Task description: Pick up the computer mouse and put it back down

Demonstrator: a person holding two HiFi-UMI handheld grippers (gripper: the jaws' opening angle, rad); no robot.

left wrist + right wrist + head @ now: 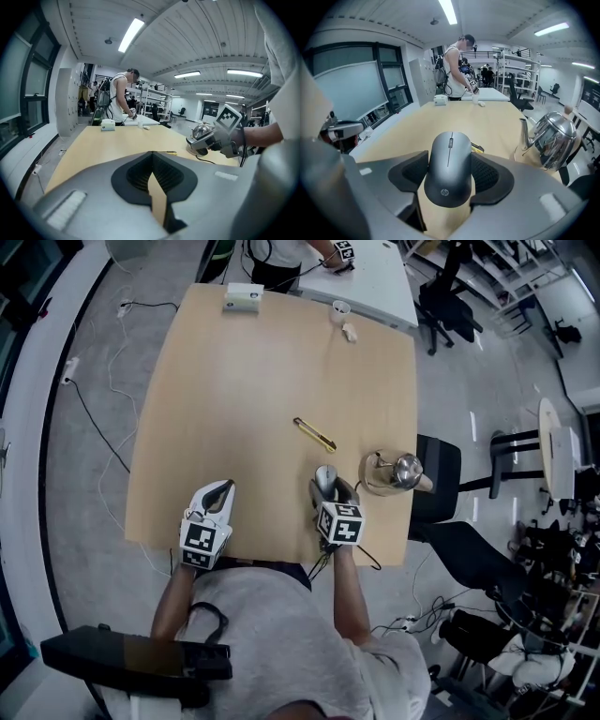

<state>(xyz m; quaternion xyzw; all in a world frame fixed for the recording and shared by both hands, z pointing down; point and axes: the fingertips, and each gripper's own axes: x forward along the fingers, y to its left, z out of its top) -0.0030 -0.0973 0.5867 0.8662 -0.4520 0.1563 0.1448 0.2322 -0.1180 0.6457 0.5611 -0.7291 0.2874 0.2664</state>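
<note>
A dark grey computer mouse [450, 164] sits between the pads of my right gripper [450, 161], which is shut on its sides and holds it off the wooden table [497, 124]. In the head view the mouse [325, 479] and right gripper [328, 487] hang over the table's near edge, just left of the kettle. My left gripper [221, 489] hovers over the near left part of the table [234, 399]. Its tips [152, 157] meet and nothing is between them. The left gripper view also shows the right gripper [206, 140] off to its right.
A shiny metal kettle [406, 470] stands on a round mat right of the right gripper, its spout [525, 133] close by. A yellow-and-black tool [315, 434] lies mid-table. A white box [244, 297] sits at the far edge. A person [457, 65] works at the white table beyond.
</note>
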